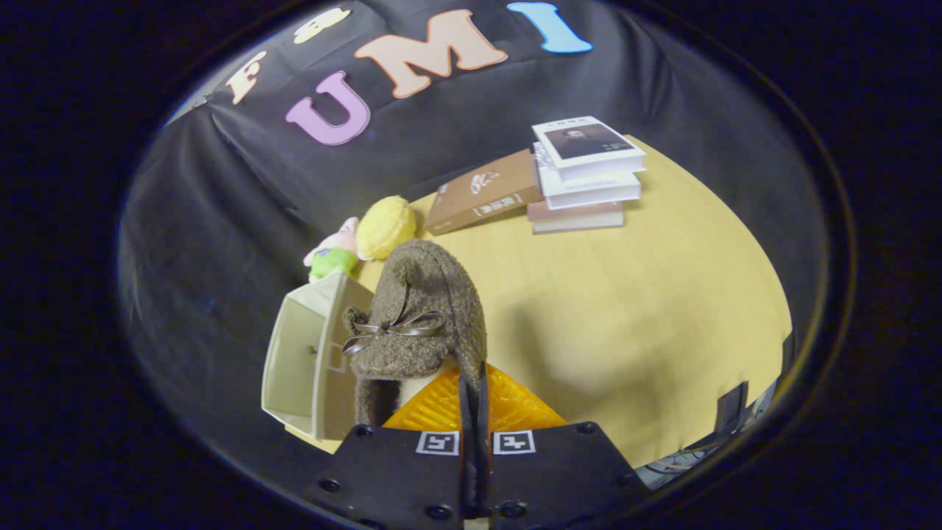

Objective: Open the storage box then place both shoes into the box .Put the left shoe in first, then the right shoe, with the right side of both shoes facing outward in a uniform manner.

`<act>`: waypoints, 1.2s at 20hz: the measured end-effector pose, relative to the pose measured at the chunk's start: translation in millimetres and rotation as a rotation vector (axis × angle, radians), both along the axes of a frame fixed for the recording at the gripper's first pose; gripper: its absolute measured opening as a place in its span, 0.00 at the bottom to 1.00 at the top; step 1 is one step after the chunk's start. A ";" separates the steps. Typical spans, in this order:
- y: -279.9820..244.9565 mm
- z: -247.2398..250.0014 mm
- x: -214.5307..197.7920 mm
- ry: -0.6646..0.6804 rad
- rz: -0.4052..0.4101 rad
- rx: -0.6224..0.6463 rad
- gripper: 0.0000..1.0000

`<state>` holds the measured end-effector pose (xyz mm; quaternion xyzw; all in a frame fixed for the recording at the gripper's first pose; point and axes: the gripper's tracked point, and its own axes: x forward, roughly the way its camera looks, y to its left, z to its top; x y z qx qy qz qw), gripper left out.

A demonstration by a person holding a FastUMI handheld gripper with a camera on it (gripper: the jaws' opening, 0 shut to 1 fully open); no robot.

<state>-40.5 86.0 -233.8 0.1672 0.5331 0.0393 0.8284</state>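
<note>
I have the gripper [473, 401] drawn in until its orange fingers [434, 405] are almost touching, and they are pinched on the rim of a brown fuzzy shoe [427, 309], a soft slipper-boot with a dark ribbon bow [397, 327] on its front. The shoe hangs lifted in front of me, above the surface [625, 309], its fabric folded slightly where the fingers bite. Just to its left, touching or very near it, is the storage box [305, 361], a beige box lying so that its open mouth faces left and its pale interior shows; the lid side looks already swung open. I cannot tell whether this is the left or the right shoe, nor whether another shoe already sits inside.

I judge the shoe light and very soft: the plush will compress and the body will sag and swing from a thin pinch, so the collar rim, where the material doubles up, is the sensible place to keep hold, gripped firmly since fleece slips little. The box seems thin-walled and light, likely to shift if nudged.

Beyond them lie two plush toys [368, 235], a brown book [482, 193] and a stack of books [585, 177]
</note>
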 end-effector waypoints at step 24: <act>208.1 -15.9 7.1 0.007 0.067 0.033 0.26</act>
